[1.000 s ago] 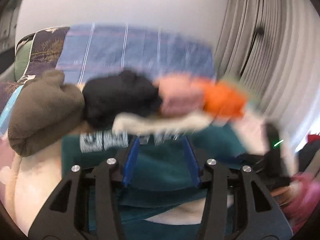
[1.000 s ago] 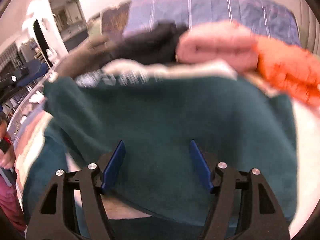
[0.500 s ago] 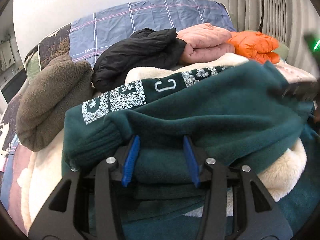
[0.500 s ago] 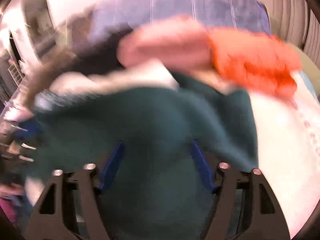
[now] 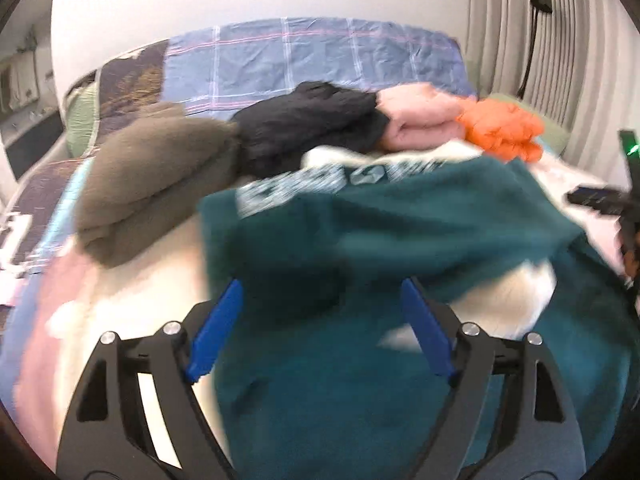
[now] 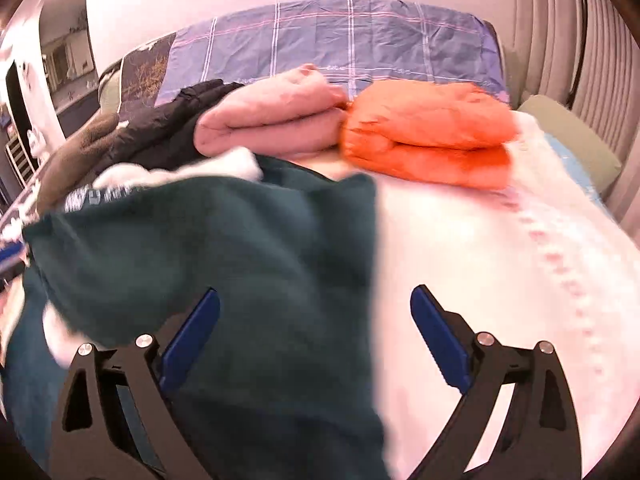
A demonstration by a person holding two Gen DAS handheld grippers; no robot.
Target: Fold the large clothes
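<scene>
A dark green fleece jacket [image 5: 400, 224] with white lettering and a white lining lies folded over on the bed. It also shows in the right wrist view [image 6: 224, 248], filling the left half. My left gripper [image 5: 320, 320] is open just above the jacket's near part, with nothing between its blue pads. My right gripper [image 6: 316, 328] is open over the jacket's right edge, its left finger [image 6: 192, 332] over the green cloth and its right finger [image 6: 436, 332] over the white bed cover [image 6: 500, 264].
Folded clothes lie in a row at the back: a brown fleece [image 5: 152, 176], a black jacket [image 5: 308, 124], a pink one [image 6: 272, 116] and an orange one [image 6: 428, 132]. A blue checked pillow [image 6: 344, 40] leans on the wall. Curtains [image 5: 560, 40] hang at right.
My left gripper has opened wide and let go of the green jacket. My right gripper has moved to the right, off the jacket's middle to its right edge.
</scene>
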